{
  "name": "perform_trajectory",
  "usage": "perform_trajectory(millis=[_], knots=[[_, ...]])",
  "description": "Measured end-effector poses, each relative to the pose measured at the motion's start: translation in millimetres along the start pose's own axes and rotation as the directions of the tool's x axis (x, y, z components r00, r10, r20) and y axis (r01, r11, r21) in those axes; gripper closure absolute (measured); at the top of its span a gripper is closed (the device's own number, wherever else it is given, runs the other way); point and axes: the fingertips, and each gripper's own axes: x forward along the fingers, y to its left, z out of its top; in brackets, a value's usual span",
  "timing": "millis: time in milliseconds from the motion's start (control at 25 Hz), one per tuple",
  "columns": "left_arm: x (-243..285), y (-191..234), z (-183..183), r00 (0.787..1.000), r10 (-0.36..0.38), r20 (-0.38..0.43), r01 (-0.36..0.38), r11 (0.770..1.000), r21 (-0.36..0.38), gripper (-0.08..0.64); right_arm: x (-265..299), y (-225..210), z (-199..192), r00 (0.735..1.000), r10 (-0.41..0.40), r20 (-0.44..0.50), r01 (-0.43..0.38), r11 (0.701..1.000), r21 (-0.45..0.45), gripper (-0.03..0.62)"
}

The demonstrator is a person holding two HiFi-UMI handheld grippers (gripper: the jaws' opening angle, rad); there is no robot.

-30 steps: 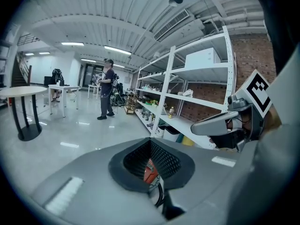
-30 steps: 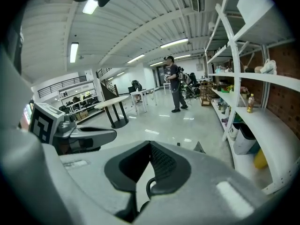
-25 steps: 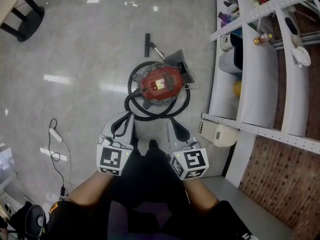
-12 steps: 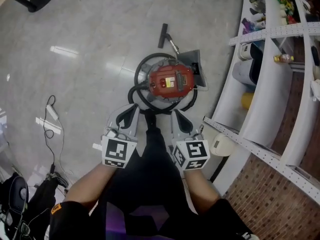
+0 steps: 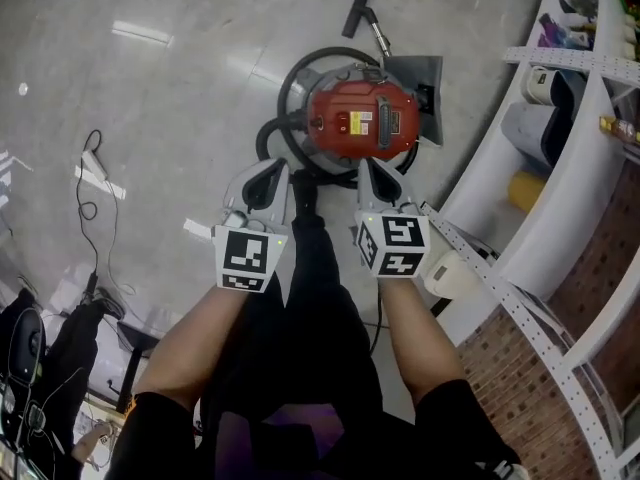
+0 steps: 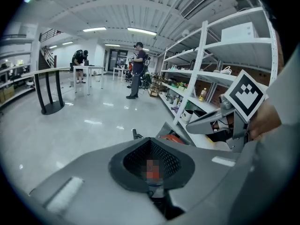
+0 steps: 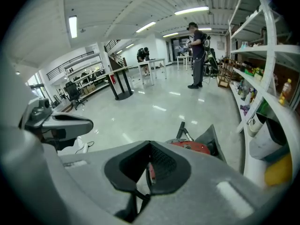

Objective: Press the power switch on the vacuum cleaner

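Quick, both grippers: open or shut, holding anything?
Left gripper: jaws closed, holding nothing.
Right gripper: jaws closed, holding nothing.

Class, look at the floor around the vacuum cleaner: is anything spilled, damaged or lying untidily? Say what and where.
Nothing looks spilled or damaged. The black hose lies in loose loops round the red vacuum cleaner, and a white adapter with its cable trails on the floor to the left: untidy, possibly a trip risk.
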Motion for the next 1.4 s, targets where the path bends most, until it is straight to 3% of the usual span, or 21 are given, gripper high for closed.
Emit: perform_trajectory(millis=[280,560,920,1400], knots=[[62,20,-50,0.997,0.059,-0.040,-0.057,0.998,0.039,0.546,71,-32,-47,0.995,-0.013,-0.097,0.016,0.999,0.029,0.600],[95,33,-95,0.991,0.080,-0.108,-0.080,0.997,0.000,0.546,123,-39,-75,0.987,-0.012,-0.160,0.013,1.000,0.001,0.600],[126,39,-111,0.995,0.059,-0.078,-0.060,0.998,-0.010,0.546,176,-41,-96,0.978,-0.017,-0.208,0.016,1.000,-0.007,0.600],[140,46,-117,0.995,0.045,-0.086,-0.046,0.999,-0.004,0.546,203,-56,-104,0.966,-0.061,-0.252,0.058,0.998,-0.022,0.600]])
